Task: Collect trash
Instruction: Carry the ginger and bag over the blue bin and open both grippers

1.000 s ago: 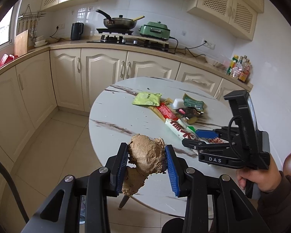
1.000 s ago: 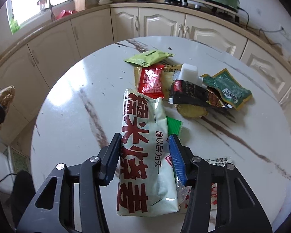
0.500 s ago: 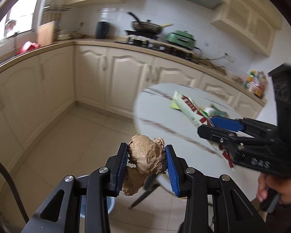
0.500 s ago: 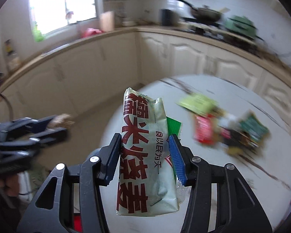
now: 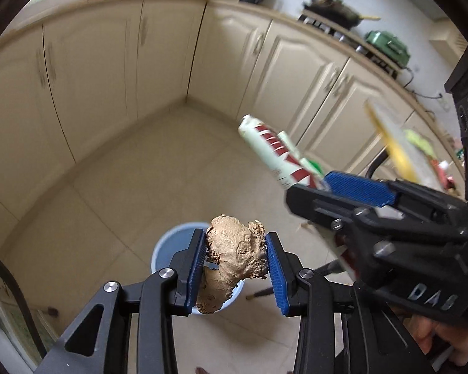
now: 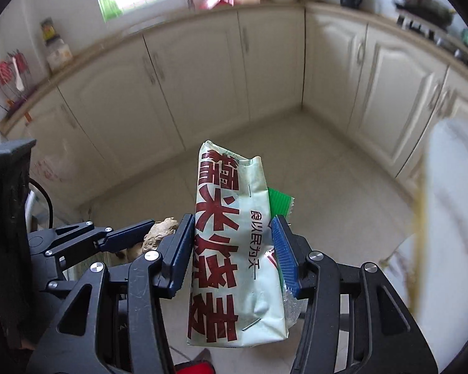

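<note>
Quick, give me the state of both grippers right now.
Left gripper: shut on the ginger root, above the blue bin.
Right gripper: shut on the pale green snack packet.

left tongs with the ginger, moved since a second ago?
Yes. The left tongs, shut on the ginger, swung off the table and down over the blue bin on the floor.

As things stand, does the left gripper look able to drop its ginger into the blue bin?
Probably yes. The left gripper holds the ginger right above the blue bin, whose mouth looks open, with nothing between them. The right gripper stands off to one side.
</note>
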Demonstrator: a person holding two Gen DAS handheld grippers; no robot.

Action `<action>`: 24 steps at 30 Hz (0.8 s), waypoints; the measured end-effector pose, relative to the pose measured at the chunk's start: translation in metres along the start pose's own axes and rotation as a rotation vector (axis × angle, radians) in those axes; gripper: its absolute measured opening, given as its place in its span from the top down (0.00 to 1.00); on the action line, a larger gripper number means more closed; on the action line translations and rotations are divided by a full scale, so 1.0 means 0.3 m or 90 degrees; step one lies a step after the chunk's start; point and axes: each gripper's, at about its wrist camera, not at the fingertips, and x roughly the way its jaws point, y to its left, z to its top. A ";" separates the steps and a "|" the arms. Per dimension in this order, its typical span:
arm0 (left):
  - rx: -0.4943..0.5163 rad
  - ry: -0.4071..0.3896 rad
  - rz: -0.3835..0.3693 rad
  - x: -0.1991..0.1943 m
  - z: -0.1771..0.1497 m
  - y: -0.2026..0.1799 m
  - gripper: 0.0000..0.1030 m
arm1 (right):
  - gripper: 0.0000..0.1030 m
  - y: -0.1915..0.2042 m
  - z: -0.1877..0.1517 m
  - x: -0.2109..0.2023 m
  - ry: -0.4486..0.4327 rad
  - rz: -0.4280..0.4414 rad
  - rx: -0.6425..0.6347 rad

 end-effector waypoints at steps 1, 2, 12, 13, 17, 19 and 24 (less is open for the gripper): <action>-0.001 0.013 0.000 0.040 0.006 0.010 0.66 | 0.53 -0.003 -0.007 0.040 0.013 0.003 0.004; -0.003 0.029 -0.001 0.086 0.011 0.022 0.66 | 0.53 -0.011 -0.017 0.099 0.033 0.000 0.008; -0.004 0.111 0.003 0.455 0.120 0.105 0.63 | 0.53 -0.153 -0.086 0.442 0.138 0.015 0.074; -0.005 0.112 0.005 0.475 0.120 0.116 0.58 | 0.53 -0.163 -0.093 0.464 0.144 0.021 0.082; -0.013 0.131 0.020 0.524 0.119 0.152 0.47 | 0.53 -0.206 -0.110 0.531 0.162 0.042 0.111; -0.016 0.136 0.048 0.528 0.137 0.161 0.43 | 0.53 -0.217 -0.118 0.542 0.166 0.048 0.110; -0.038 0.136 0.109 0.496 0.171 0.200 0.42 | 0.51 -0.196 -0.125 0.561 0.177 0.076 0.109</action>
